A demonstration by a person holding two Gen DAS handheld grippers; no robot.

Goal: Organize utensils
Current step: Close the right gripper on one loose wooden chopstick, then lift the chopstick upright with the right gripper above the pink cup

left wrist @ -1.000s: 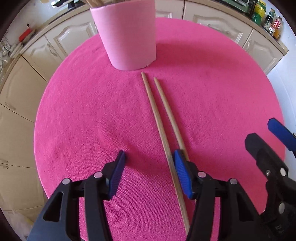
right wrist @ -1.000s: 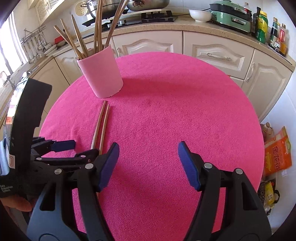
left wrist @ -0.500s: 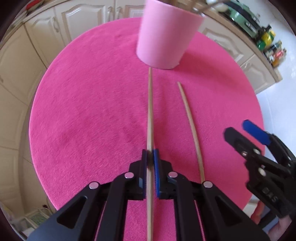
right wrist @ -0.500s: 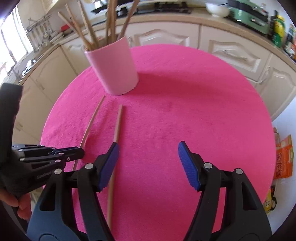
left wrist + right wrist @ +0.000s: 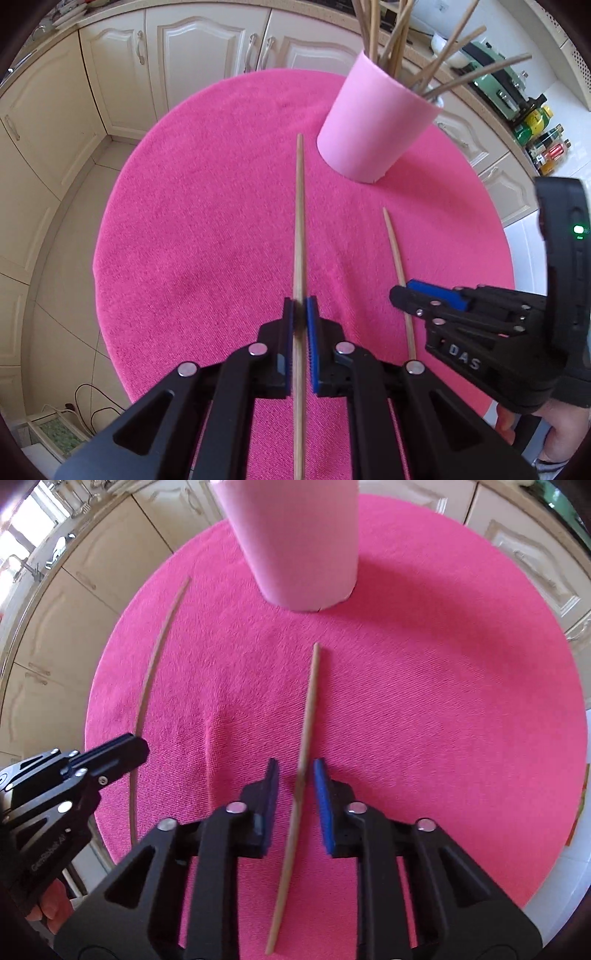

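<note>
left gripper (image 5: 300,317) clamps one chopstick (image 5: 300,221); right gripper (image 5: 295,779), jaws just closing, not yet pinching the second chopstick (image 5: 308,709): square it first, before the pink cup (image 5: 373,125).

1. "DAS" in raised letters on the black body of the right gripper (image 5: 400,293), seen from the left wrist;
2. pale print on the left gripper (image 5: 138,747), perhaps "GenRobot AI", too blurred for certainty.
</note>
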